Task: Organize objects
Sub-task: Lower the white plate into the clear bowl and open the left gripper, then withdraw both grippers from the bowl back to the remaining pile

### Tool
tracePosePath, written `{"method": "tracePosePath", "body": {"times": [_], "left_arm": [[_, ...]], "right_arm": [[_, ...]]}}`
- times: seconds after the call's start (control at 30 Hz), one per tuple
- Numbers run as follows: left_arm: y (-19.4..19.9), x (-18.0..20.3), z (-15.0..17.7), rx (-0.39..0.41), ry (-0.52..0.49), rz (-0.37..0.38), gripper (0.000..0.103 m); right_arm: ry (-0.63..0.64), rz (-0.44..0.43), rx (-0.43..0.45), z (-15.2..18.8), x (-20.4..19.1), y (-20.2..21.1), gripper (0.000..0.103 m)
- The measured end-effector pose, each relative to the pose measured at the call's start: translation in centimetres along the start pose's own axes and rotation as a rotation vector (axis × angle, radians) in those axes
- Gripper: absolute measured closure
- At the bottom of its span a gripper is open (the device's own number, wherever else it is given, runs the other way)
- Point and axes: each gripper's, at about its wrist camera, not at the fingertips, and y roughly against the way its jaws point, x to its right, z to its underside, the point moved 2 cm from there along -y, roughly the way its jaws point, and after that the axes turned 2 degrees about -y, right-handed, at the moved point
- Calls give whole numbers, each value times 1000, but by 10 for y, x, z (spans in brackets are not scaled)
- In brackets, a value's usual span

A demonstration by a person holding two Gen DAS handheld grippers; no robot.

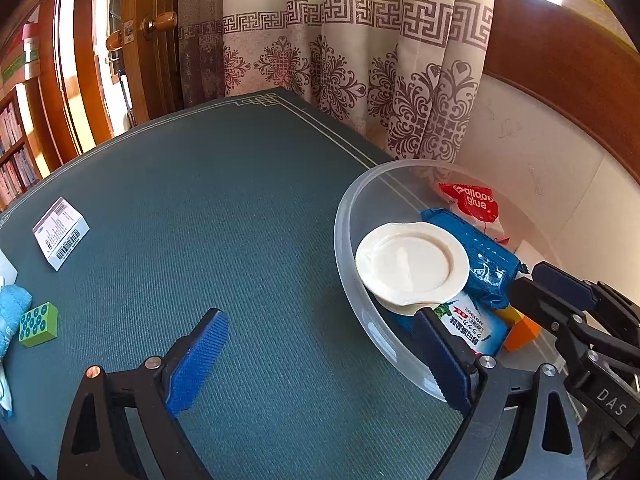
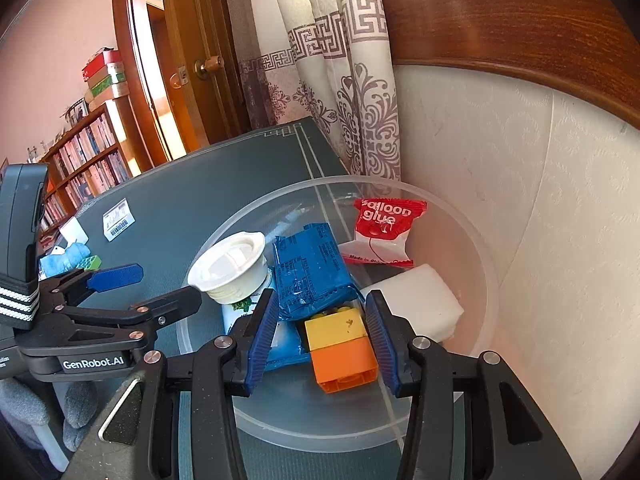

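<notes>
Left claw [image 1: 320,356]: its two blue ribbed pads stand wide apart, with nothing between them; one pad is above the bare mat, the other is at the near rim of the bowl.
Right claw [image 2: 320,332]: its blue pads stand on both sides of the yellow and orange toy brick [image 2: 342,346]; a thin gap shows at each side, so it is parted around the brick and not pressing on it.
Bowl: a clear round plastic bowl [image 1: 348,216] stands on the tabletop, near the white wall and the curtain.
Inside the bowl: a white round plastic lid [image 1: 412,264] lies on top of a blue foil packet [image 1: 480,256]; behind them is a red and white sachet printed "balloon glue" [image 1: 476,204]; under the lid is a white and blue tissue pack with green print [image 1: 472,328]; a white soft block [image 2: 420,300] lies to the right of the brick, seen in the right wrist view.
Toy brick: it rests on the bottom of the bowl, at the near side, partly under the blue packet.
Tabletop: a dark green ribbed mat with a pale border line [image 1: 240,200] covers it.
Outside the bowl: a white cardboard box with barcodes [image 1: 60,234] lies far to the left; near it are a green block with blue dots [image 1: 38,324] and a light blue cloth [image 1: 12,312], just beside each other.
Background: a patterned beige curtain [image 1: 360,60], a brown wooden door [image 1: 152,32] and a bookshelf [image 2: 88,156].
</notes>
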Motion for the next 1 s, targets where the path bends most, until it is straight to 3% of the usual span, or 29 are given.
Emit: {"method": "tracePosePath", "body": {"times": [0.33,1.0], "left_arm": [[-19,-1,-12,-21,24,-27,7],[22,-32,5,3,93,-59,5]], "right_arm": [[1,-2,4,0,-3,0,56],[-5,-38,25,0,-25,13,55]]}}
